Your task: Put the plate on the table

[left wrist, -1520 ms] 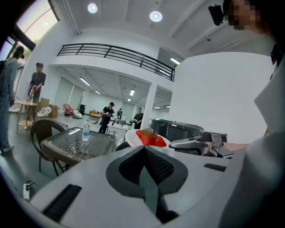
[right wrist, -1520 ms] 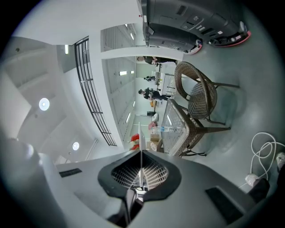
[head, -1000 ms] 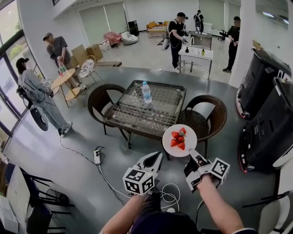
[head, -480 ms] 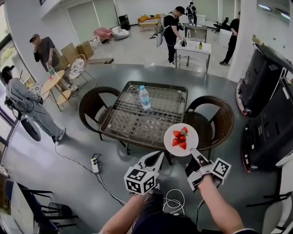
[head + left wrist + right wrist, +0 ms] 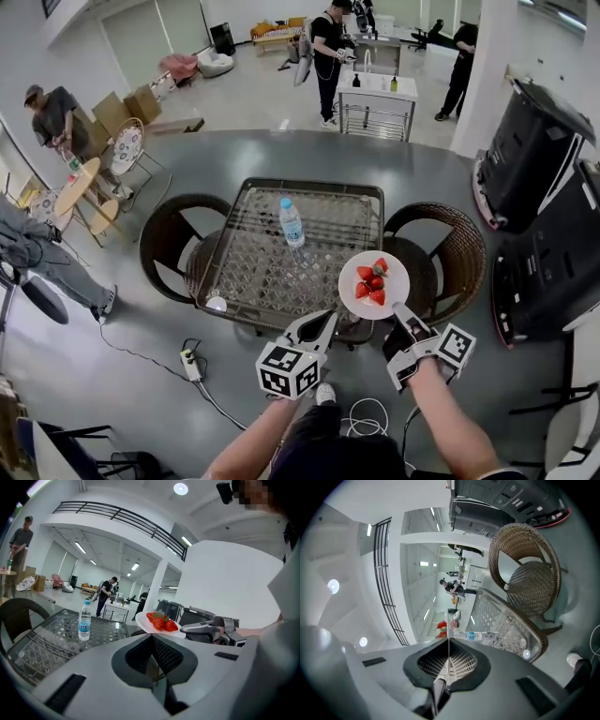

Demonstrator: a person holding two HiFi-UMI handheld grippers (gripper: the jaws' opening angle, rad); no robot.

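Observation:
A white plate point(image 5: 373, 284) with several strawberries point(image 5: 370, 281) hangs in the air over the near right corner of the glass-topped table point(image 5: 251, 264). My right gripper point(image 5: 401, 323) is shut on the plate's near rim. In the right gripper view the plate point(image 5: 448, 634) shows edge-on between the jaws, with strawberries point(image 5: 442, 625) beyond. My left gripper point(image 5: 317, 330) is shut and holds nothing, left of the plate and below the table's front edge. The left gripper view shows the plate point(image 5: 158, 627) and the right gripper point(image 5: 190, 628) to its right.
A water bottle point(image 5: 292, 223) stands on the table's middle. Wicker chairs point(image 5: 448, 251) point(image 5: 163, 236) sit at its right and left sides. A power strip point(image 5: 191, 365) and cables lie on the floor. Large black machines point(image 5: 539, 216) stand at right. Several people stand further off.
The view has moved closer to the table. The plate, still held in my right gripper, now sits over the table's near right corner. Both grippers keep their poses.

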